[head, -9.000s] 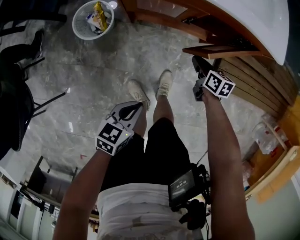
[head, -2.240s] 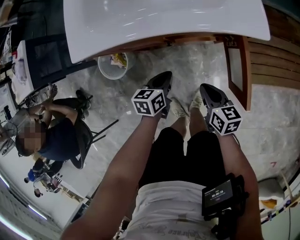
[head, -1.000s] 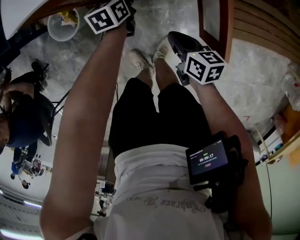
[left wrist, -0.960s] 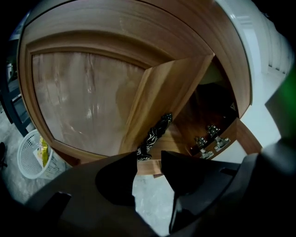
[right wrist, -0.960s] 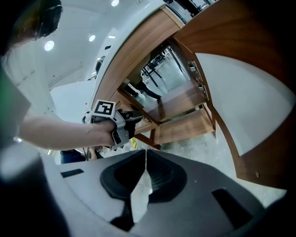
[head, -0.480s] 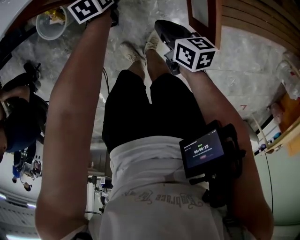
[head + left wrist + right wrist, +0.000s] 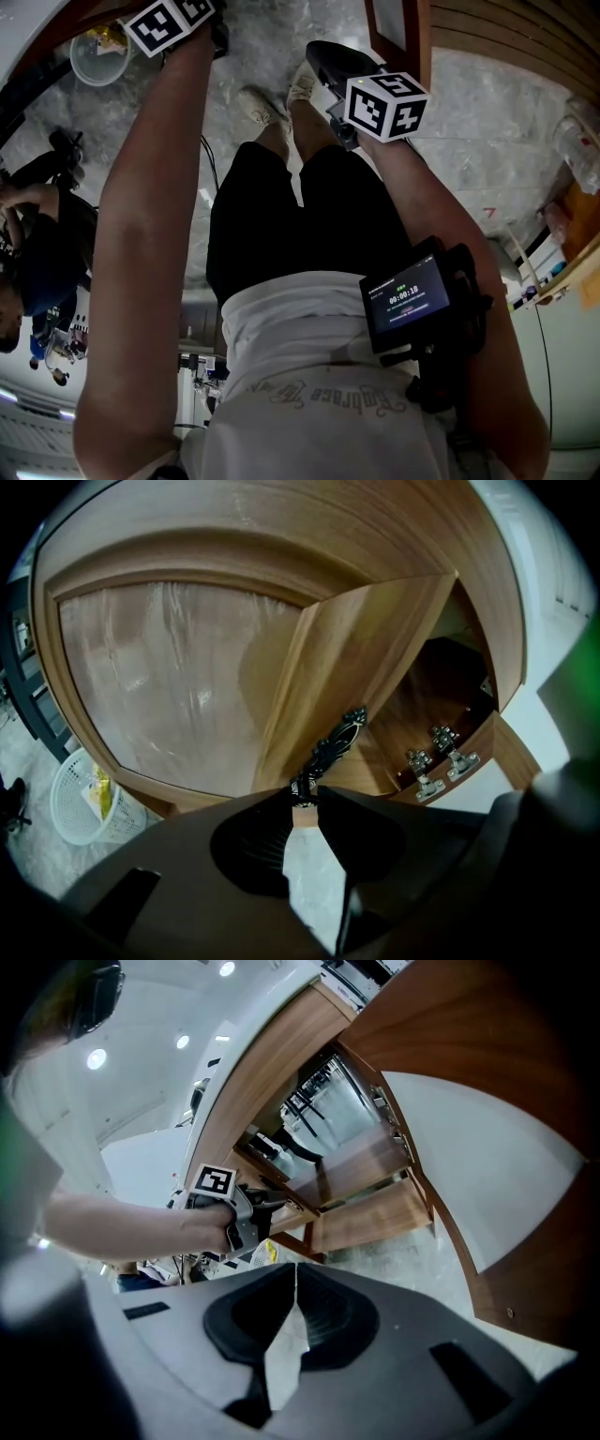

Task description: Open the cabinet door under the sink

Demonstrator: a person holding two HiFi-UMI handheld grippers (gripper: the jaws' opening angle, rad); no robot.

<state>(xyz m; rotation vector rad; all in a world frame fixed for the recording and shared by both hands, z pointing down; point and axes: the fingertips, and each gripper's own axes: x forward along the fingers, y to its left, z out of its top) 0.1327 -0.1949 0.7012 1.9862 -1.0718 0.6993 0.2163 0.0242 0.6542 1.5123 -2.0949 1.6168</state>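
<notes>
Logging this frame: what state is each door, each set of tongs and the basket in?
Left gripper: tongs just closed on the door handle.
Right gripper: tongs shut, empty.
Right cabinet door: swung open.
Left cabinet door: handle gripped; ajar or not, unclear.
Waste basket: litter inside.

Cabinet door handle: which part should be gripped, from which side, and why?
Grip the handle near its lower end, coming straight at the face of the door with one jaw on each side. It is a long, narrow metal bar, so jaws should close across its width.
</notes>
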